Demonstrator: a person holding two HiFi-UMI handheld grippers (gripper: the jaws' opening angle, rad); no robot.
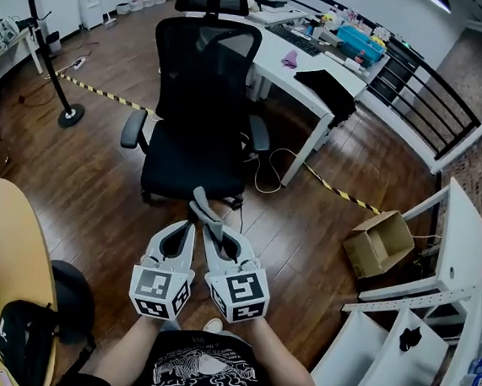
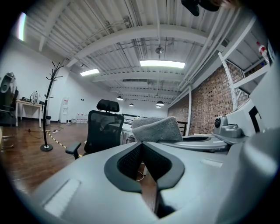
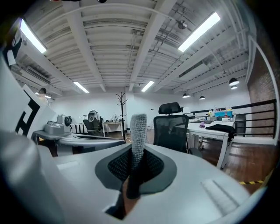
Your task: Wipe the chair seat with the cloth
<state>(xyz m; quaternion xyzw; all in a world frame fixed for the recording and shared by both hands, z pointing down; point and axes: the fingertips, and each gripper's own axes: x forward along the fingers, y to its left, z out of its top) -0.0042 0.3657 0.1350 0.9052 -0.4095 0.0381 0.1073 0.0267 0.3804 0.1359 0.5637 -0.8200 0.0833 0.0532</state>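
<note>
A black mesh office chair stands ahead of me on the wood floor, its seat bare. Both grippers are held side by side just short of the seat's front edge. My right gripper is shut on a folded grey cloth that sticks out past its tips towards the seat. In the right gripper view the cloth stands upright between the jaws, with the chair beyond. My left gripper is shut with nothing in it. The left gripper view shows the cloth and the chair.
A white desk with clutter stands behind the chair. A coat stand is at the far left and a cardboard box at the right. White shelving is at the right edge, and a round wooden table with a black bag sits near left.
</note>
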